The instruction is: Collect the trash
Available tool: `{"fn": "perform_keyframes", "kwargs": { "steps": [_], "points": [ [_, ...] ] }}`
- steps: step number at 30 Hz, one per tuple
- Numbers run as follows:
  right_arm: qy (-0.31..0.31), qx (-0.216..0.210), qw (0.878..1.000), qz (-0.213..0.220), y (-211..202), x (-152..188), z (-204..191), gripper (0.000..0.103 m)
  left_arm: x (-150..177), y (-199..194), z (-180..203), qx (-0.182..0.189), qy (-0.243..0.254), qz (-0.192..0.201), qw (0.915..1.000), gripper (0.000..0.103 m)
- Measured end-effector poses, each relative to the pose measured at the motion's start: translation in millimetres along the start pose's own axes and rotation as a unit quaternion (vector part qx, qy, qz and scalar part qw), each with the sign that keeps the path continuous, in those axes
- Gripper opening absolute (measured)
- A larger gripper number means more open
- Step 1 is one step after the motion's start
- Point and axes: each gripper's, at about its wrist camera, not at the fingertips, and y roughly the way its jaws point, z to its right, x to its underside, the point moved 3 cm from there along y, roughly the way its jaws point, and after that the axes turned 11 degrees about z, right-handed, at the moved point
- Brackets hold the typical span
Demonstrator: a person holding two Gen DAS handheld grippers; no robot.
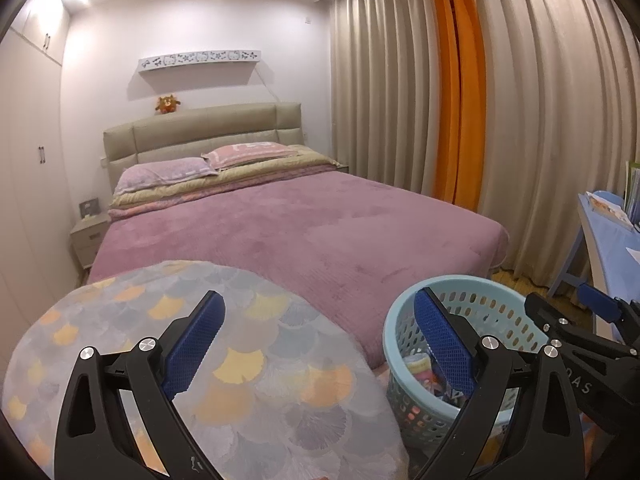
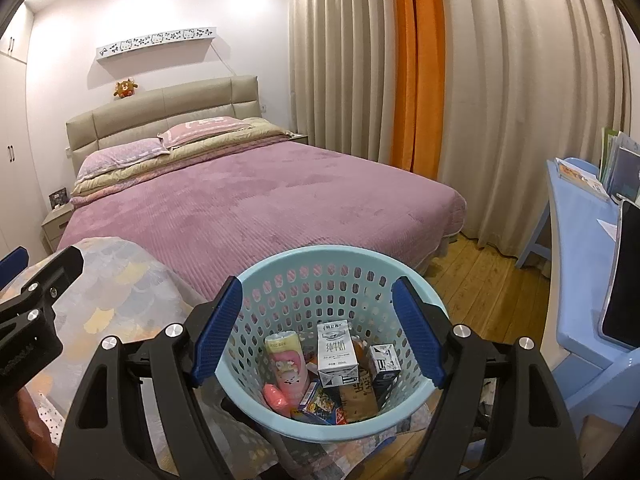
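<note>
A light blue perforated basket [image 2: 332, 272] stands on the floor at the foot of the bed; it also shows in the left wrist view [image 1: 472, 292]. Inside it lie a white milk carton [image 2: 336, 354], a second small carton [image 2: 384, 362], a pink-and-yellow can [image 2: 286, 360], a pink piece [image 2: 274, 396] and colourful wrappers [image 2: 320, 404]. My right gripper [image 2: 318, 332] is open and empty, its fingers either side of the basket above the rim. My left gripper [image 1: 320, 344] is open and empty above a round cushioned surface [image 1: 224, 360] with a scale pattern, left of the basket.
A bed with a mauve blanket [image 2: 248, 208] fills the middle. Beige and orange curtains [image 2: 420, 80] hang on the right. A blue desk [image 2: 580, 240] with books and a dark tablet [image 2: 624, 280] stands at the right. Wooden floor [image 2: 480, 280] lies between bed and desk.
</note>
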Motion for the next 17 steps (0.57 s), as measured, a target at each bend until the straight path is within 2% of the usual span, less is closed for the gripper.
{"fn": "perform_keyframes", "kwargs": {
  "steps": [7, 13, 17],
  "points": [
    [0.004, -0.003, 1.0, 0.001, -16, -6, 5, 0.074, -4, -15, 11, -0.01, 0.01, 0.003, 0.9999, 0.093],
    [0.003, -0.001, 1.0, -0.008, -22, -9, 10, 0.073, -7, -27, 14, 0.01, -0.001, -0.013, 0.9999, 0.094],
    [0.001, 0.001, 1.0, -0.012, -29, -11, 13, 0.074, -12, -37, 14, 0.008, 0.0, -0.004, 1.0, 0.094]
  ]
}}
